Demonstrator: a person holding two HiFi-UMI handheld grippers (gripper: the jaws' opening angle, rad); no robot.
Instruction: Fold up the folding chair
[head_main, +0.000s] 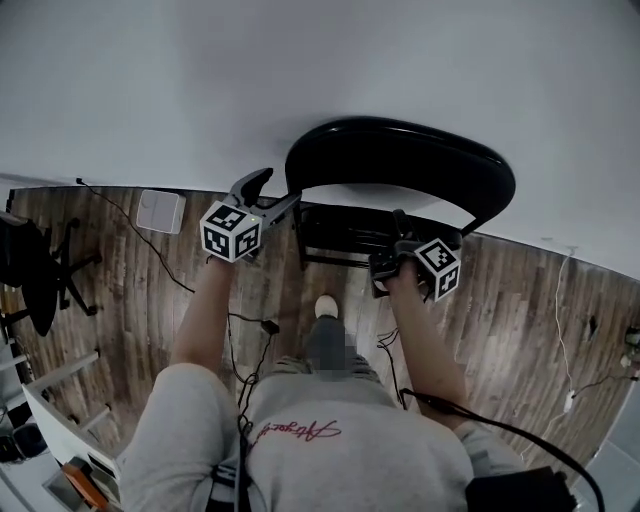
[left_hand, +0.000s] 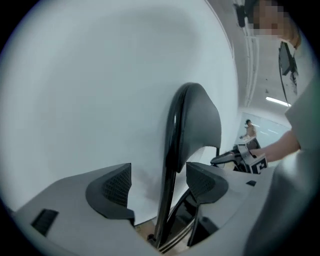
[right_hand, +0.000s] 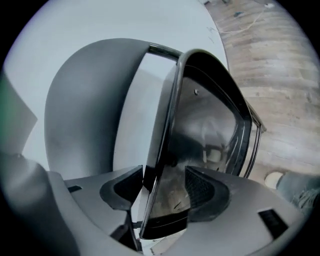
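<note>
A black folding chair (head_main: 400, 165) stands against the white wall, its curved backrest on top and its seat (head_main: 345, 230) lower down. My left gripper (head_main: 275, 195) is at the chair's left side. In the left gripper view its jaws (left_hand: 157, 187) stand open around the black frame tube (left_hand: 167, 200), with a gap on both sides. My right gripper (head_main: 390, 245) is at the seat's right part. In the right gripper view its jaws (right_hand: 162, 187) straddle the glossy seat edge (right_hand: 160, 150); the edge lies close to the left pad (right_hand: 125, 187) and I see no squeeze.
The floor (head_main: 520, 300) is wooden planks with loose cables (head_main: 150, 245). A white box (head_main: 160, 210) sits by the wall at left, and a black office chair (head_main: 35, 270) stands further left. The person's shoe (head_main: 326, 305) is just in front of the chair.
</note>
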